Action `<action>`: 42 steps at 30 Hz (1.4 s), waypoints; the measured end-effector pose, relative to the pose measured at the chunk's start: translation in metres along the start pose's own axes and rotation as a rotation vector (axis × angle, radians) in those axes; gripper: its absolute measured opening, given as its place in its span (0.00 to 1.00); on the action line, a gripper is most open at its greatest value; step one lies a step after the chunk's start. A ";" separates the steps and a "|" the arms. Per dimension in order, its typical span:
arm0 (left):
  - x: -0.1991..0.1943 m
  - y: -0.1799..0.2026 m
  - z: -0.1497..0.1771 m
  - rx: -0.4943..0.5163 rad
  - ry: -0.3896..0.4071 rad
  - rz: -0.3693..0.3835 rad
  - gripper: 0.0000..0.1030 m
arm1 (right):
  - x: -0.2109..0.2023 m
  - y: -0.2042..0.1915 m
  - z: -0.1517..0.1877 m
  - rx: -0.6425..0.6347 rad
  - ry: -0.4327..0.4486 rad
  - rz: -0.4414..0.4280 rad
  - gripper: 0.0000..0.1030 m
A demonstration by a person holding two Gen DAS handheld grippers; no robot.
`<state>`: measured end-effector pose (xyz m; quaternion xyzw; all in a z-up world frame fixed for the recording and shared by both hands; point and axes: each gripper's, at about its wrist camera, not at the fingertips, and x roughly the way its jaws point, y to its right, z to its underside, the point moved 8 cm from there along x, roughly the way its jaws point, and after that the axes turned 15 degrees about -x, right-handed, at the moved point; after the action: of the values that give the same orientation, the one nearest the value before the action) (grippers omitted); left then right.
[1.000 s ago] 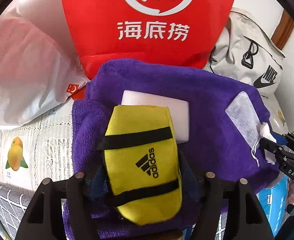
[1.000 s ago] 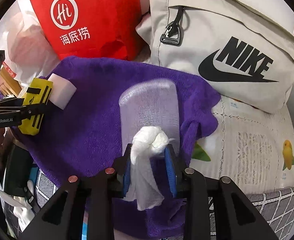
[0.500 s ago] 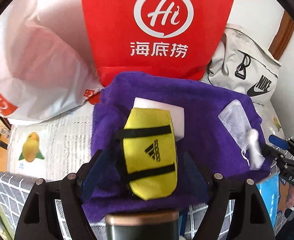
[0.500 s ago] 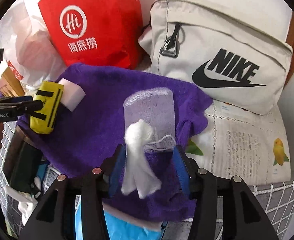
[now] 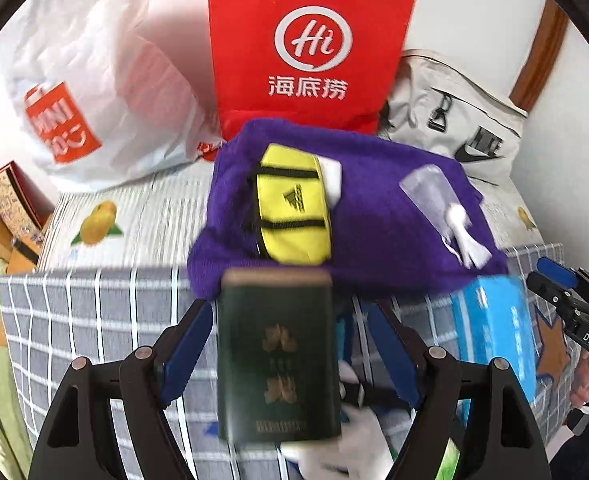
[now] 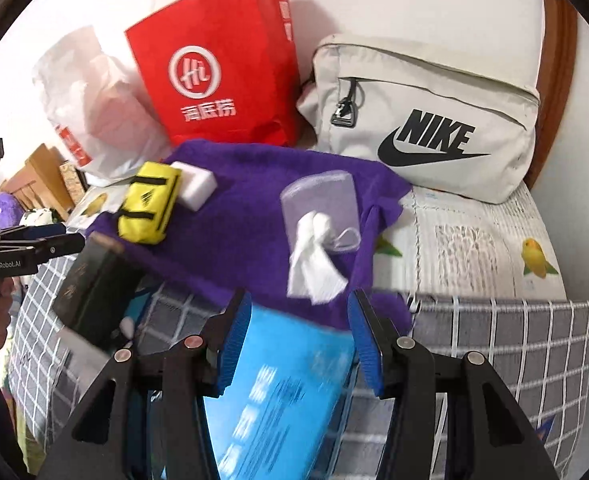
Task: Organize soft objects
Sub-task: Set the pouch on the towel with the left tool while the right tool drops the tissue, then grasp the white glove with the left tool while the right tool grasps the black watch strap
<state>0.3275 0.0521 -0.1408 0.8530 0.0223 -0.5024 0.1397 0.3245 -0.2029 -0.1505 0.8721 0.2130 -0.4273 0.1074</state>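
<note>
On the purple towel (image 5: 378, 236), the yellow pouch (image 5: 290, 216) lies long axis toward 12 o'clock, well beyond the spread, empty jaws of both the left gripper (image 5: 290, 344) and right gripper (image 6: 298, 332).

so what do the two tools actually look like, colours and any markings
Both are matte black angular frames with round metal pivot pins and blue ribbed pads. The left tool carries white "GenRobot.AI" lettering on its side, seen from the right wrist view. The right tool shows white "DAS" lettering. No cables or sleeves visible.
</note>
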 end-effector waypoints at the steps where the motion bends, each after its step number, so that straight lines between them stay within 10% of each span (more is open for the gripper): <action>1: -0.003 0.000 0.007 0.000 -0.001 0.003 0.76 | -0.006 -0.006 0.004 -0.004 0.003 -0.001 0.49; 22: 0.027 0.011 0.149 0.072 -0.036 0.010 0.73 | -0.049 -0.071 0.110 -0.053 -0.028 -0.040 0.49; 29: 0.016 0.008 0.145 0.109 0.012 0.028 0.16 | -0.053 -0.075 0.114 -0.070 -0.015 -0.014 0.49; 42: -0.022 -0.032 0.145 0.042 0.052 0.063 0.16 | -0.061 -0.113 0.117 -0.145 0.008 -0.117 0.49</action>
<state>0.1873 0.0474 -0.1950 0.8687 -0.0115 -0.4759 0.1366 0.1567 -0.1629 -0.1743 0.8498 0.2945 -0.4127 0.1441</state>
